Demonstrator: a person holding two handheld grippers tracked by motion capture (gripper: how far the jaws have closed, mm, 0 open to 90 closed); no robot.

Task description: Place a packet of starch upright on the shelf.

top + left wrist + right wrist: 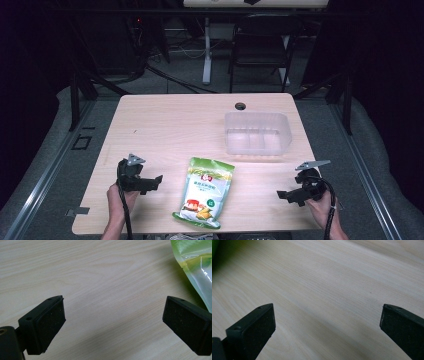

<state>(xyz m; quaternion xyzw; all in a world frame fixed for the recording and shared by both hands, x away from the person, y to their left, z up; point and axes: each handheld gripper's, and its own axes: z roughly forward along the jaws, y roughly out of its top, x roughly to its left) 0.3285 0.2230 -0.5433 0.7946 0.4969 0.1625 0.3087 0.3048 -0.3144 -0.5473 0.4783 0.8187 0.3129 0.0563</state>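
Pouch (pixel 206 191) lies flat near the table's (pixel 175 125) front edge, midway between my two grippers and touching neither. Beyond it and to the right I note a clear bin (pixel 257 133), well apart. Nothing stands between either gripper and the pouch. Left gripper (pixel 156 181): jaws spread wide over bare wood, holding nothing, the pouch's edge just beside one jaw. Right gripper (pixel 283 195): jaws likewise spread wide, holding nothing, above bare tabletop.
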